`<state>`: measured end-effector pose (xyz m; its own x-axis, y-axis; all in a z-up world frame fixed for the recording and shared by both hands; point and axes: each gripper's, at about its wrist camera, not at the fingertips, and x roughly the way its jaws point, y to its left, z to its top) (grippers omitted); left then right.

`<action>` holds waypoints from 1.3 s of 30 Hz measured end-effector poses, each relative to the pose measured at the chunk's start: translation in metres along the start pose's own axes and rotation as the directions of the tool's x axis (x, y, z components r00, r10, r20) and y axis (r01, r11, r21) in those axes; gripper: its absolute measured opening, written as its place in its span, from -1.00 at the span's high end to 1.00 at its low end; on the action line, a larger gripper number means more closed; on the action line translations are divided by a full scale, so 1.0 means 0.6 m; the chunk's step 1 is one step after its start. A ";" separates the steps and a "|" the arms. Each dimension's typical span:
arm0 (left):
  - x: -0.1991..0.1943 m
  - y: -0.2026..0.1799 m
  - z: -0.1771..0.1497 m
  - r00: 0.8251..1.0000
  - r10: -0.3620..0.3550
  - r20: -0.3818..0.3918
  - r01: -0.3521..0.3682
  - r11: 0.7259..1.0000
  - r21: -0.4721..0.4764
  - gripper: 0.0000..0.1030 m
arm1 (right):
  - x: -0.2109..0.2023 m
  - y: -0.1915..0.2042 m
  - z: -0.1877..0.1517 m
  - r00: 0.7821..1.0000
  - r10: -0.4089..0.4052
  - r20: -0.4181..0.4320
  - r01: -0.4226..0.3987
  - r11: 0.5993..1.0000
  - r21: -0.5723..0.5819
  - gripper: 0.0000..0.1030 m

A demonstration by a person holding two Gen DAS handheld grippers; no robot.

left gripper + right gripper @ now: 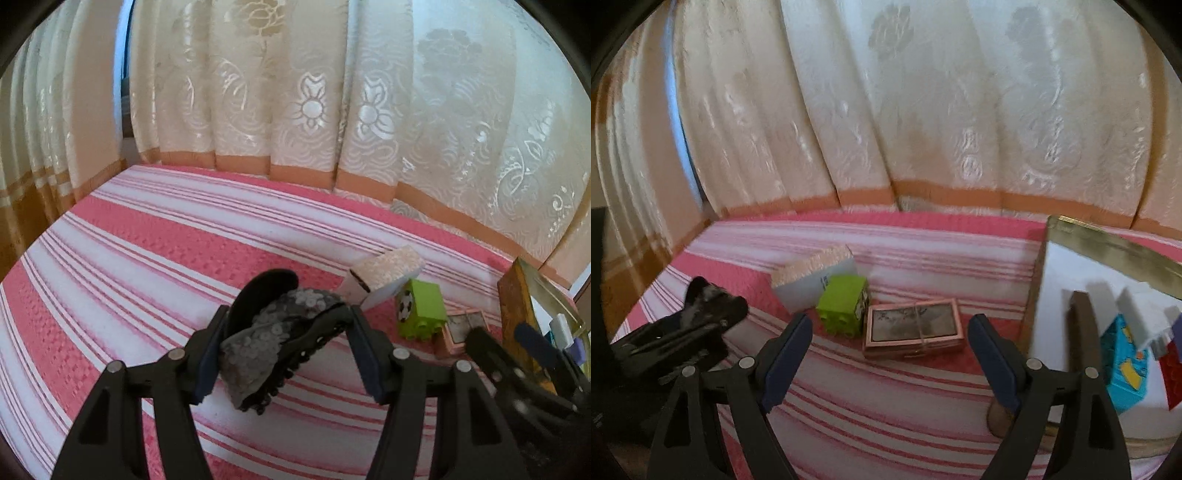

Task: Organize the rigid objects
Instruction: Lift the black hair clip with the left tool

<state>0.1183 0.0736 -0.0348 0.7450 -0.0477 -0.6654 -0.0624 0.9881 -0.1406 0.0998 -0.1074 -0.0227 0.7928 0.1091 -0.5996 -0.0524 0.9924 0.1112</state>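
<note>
1. A black hair claw clip [280, 332] trimmed with grey sequins sits pinched between the blue pads of the left hand-held gripper [286, 354], raised above the pink-and-white striped bedspread [147, 236].
2. Just right of the clip, a lime-green toy block [421, 306] printed with a football stands on the bedspread, touching a white box with a glittery peach top [384, 277] behind it.
3. On the block's other side, a rose-gold framed case [914, 328] lies flat, bound with thin string.
4. The right hand-held gripper [890, 362] hangs over the bedspread in front of the block and the case, its jaws spread wide with nothing between them.
5. Further right of the block, a gold-edged box [1108, 247] with a white lining holds a turquoise carton [1124, 373], a white brush-like piece [1145, 317] and a dark curved item [1084, 332].
6. Cream floral curtains [295, 92] with an orange band hang behind the bed.
</note>
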 end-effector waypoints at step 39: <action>0.004 0.039 0.010 0.999 0.030 -0.037 -0.033 0.995 -0.098 -0.21 | 0.046 0.078 -0.014 0.983 0.066 -0.174 -0.100 0.976 -0.192 -0.62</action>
<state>0.1226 0.0975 -0.0355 0.7175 -0.0238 -0.6962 -0.1520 0.9700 -0.1899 0.1142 -0.0576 -0.0409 0.6702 0.1826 -0.7194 -0.2469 0.9689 0.0160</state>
